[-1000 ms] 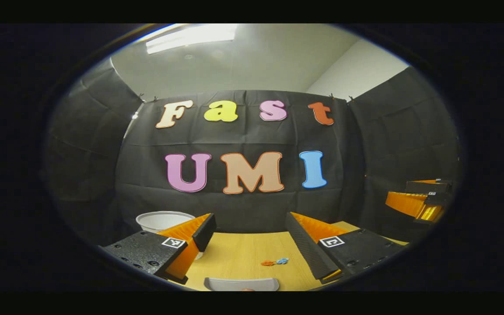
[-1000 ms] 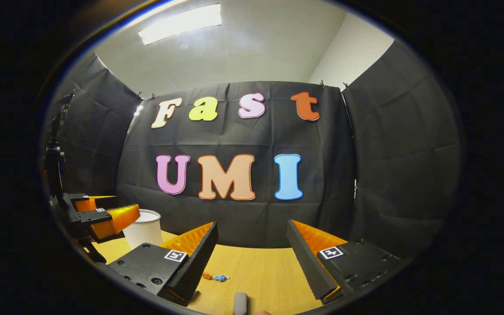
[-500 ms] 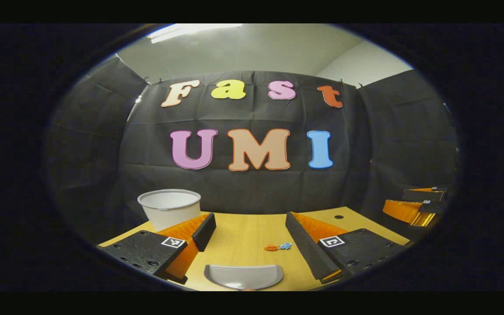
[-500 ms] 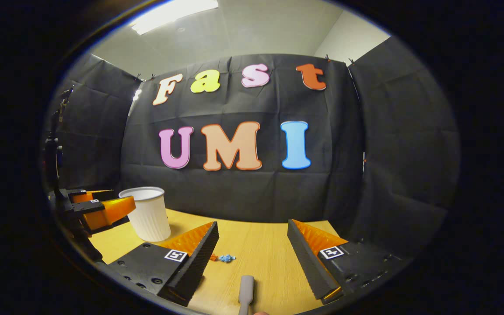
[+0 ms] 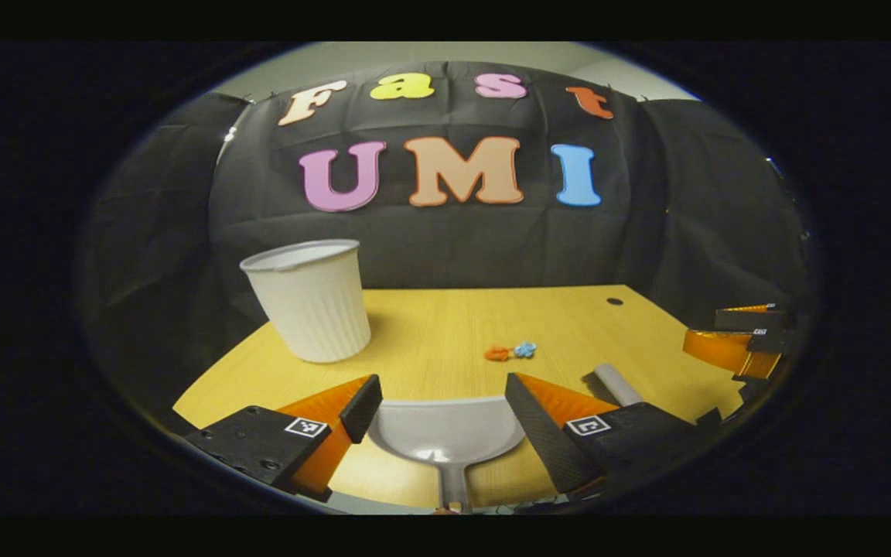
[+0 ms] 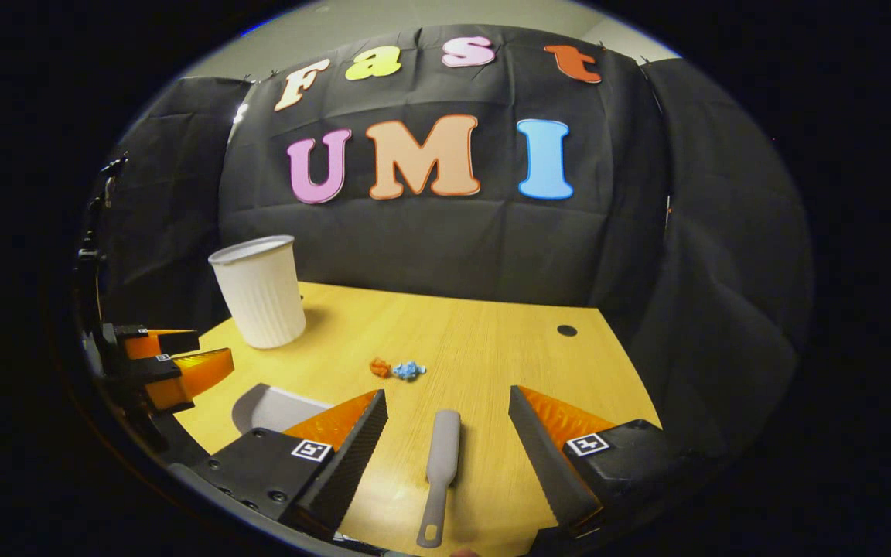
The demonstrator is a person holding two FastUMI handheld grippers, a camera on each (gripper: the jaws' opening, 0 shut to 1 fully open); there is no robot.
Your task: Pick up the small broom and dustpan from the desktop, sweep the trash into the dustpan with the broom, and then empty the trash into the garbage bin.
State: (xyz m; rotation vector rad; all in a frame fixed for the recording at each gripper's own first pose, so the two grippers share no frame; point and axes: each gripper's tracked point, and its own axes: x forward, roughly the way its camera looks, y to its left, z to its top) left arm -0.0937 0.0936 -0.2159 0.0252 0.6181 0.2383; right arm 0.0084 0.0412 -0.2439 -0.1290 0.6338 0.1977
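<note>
Nearest in the left gripper view, the left gripper [image 5: 439,418] hung wide open with nothing in it, its fingers set either side of the grey dustpan [image 5: 449,429], which lay flat on the desktop [image 5: 430,325] with its handle running toward six o'clock. In the right gripper view the right gripper [image 6: 445,441] was likewise spread wide and empty, and the small broom [image 6: 440,472] lay between its fingers on the wood, lengthwise from twelve to six. Neither tool seemed to be touched.

By my reading the pick-up step was in hand: both grippers lined up over their tools, with no grasp made. The next move would call for each gripper to come down around its handle and close squarely, the dustpan's stem being thin and the broom slim enough to slip or roll.

Farther out, at about one o'clock from the dustpan, lay the trash [image 5: 510,352], an orange scrap and a blue one just beside each other. Beyond, at eleven o'clock, stood the white garbage bin [image 5: 310,302], upright near the desk's back edge, well apart from the trash.

The near end of the dustpan handle was cut off at the bottom edge, so its grip length was unclear. The broom's bristles could not be made out, and what the scraps were made of was too small to tell.
</note>
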